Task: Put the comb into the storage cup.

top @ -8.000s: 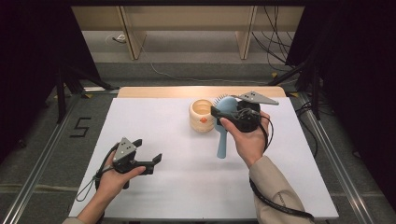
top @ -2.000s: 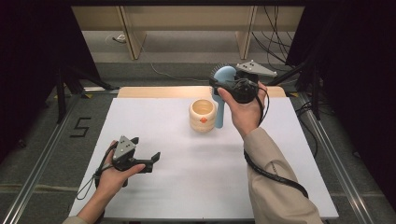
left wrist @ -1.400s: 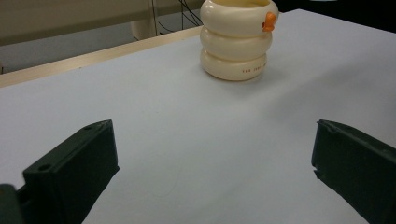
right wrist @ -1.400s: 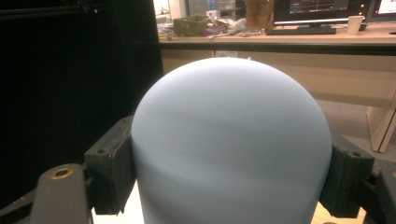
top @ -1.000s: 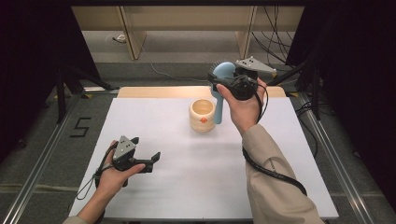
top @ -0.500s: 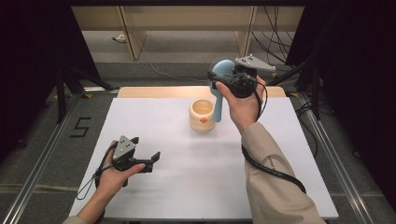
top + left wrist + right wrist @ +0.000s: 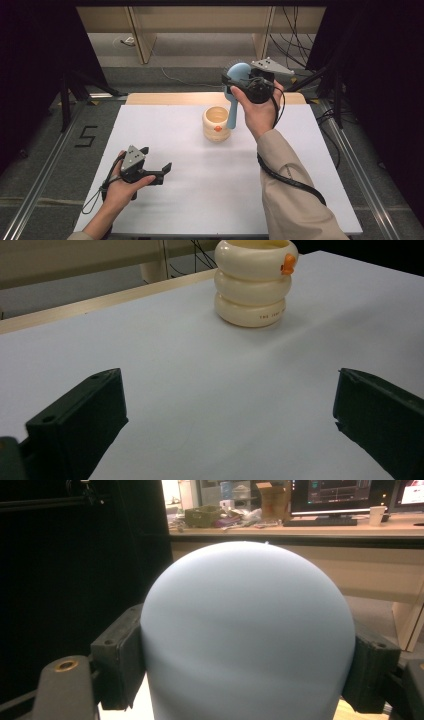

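A pale blue hairbrush point(image 7: 235, 92) hangs in the air with its handle pointing down, just right of a cream ringed cup point(image 7: 216, 123) that has an orange spot. My right gripper point(image 7: 234, 80) is shut on the brush's round head point(image 7: 247, 635), whose smooth back bulges between both black jaws. The handle's tip hovers beside the cup's rim; I cannot tell if they touch. My left gripper point(image 7: 159, 165) rests low at the table's front left, open, with nothing between its jaws. The cup point(image 7: 255, 282) stands ahead of it.
The white table top point(image 7: 180, 200) has a wooden strip point(image 7: 165, 98) along its far edge. Metal rails point(image 7: 40, 175) run along both sides. A cable point(image 7: 290, 182) trails from the right gripper down the sleeve. A desk with monitors point(image 7: 345, 495) stands far behind.
Over eight seconds the right gripper lifted the brush from beside the cup and stood it upright. In the last second it edged slightly left; the left hand kept still.
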